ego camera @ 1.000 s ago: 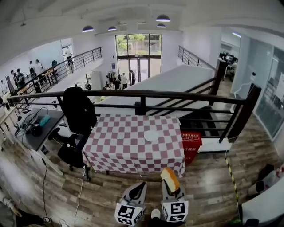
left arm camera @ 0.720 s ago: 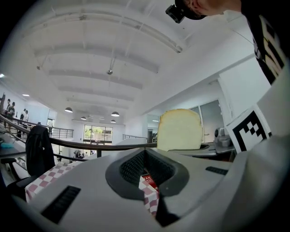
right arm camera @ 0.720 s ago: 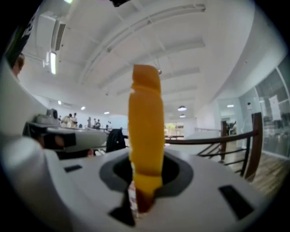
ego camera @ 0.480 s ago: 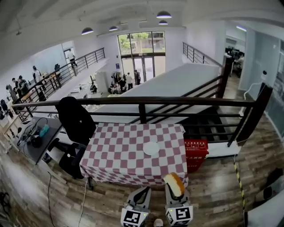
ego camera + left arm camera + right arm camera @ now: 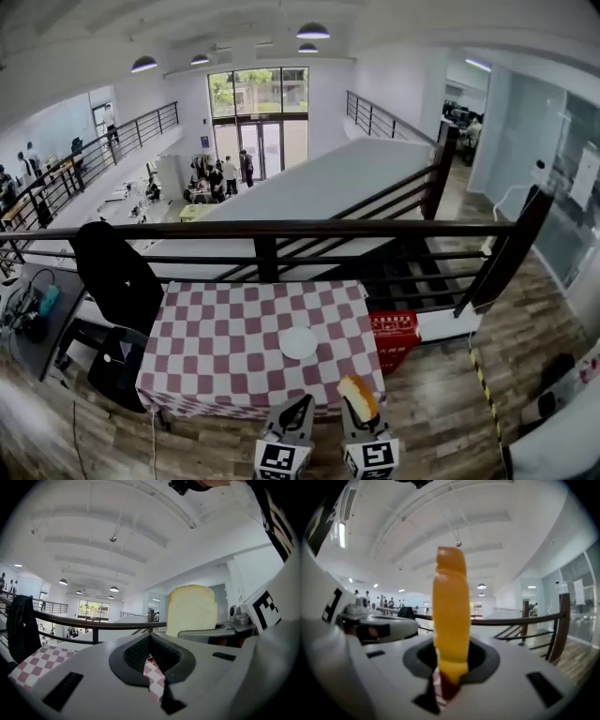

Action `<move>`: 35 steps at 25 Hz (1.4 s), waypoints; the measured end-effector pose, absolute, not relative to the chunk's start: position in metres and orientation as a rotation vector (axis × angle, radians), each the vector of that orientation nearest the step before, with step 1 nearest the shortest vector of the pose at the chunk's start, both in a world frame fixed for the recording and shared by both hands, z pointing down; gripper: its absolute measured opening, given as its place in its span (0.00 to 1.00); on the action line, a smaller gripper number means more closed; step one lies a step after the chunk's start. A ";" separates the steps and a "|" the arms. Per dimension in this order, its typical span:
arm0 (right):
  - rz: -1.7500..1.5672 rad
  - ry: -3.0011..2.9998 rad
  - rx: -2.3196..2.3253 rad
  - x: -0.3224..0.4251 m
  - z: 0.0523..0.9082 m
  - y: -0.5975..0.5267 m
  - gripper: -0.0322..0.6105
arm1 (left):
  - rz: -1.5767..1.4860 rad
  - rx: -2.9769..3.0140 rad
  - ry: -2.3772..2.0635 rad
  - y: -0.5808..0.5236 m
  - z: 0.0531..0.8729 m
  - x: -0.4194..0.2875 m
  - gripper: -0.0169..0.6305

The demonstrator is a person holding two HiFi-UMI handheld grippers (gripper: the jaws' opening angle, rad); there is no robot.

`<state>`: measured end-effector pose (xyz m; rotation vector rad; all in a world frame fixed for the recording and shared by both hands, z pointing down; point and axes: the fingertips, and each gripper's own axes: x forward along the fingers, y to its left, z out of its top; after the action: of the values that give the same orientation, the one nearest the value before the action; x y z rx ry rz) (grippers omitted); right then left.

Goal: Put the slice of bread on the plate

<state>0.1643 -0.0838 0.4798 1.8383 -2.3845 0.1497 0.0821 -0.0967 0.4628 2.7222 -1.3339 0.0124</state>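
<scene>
My right gripper is shut on a slice of bread, which stands upright on edge, its golden crust rising from between the jaws. In the left gripper view the slice's pale face shows to the right. My left gripper hangs beside it, shut with nothing in it. Both are held level, just short of the near edge of the table with its red-and-white checked cloth. A small white plate lies on the cloth, ahead of the grippers and slightly left of the bread.
A dark railing runs behind the table, with a stairwell and open hall beyond. A chair draped with a black jacket stands at the table's left. A red box sits at its right and a desk stands far left.
Both grippers have moved forward toward the table, the bread still held. The table and plate now sit closer, just ahead of the grippers.
</scene>
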 end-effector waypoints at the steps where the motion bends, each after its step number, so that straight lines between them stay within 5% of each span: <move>1: 0.134 -2.370 1.856 0.161 0.475 -0.098 0.20 | -0.001 2.721 -1.328 -0.112 0.461 0.075 0.06; 11: -0.017 -2.293 1.731 0.089 0.466 -0.189 0.20 | -0.053 2.676 -1.336 -0.225 0.474 0.006 0.06; 35: 0.643 -2.156 1.427 0.112 0.655 -0.310 0.20 | 0.310 2.475 -1.262 -0.320 0.627 0.019 0.05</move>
<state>0.1123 -0.3098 0.6547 1.4272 -2.1556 0.6432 0.0195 -0.3202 0.6273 2.4749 -1.2616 0.3102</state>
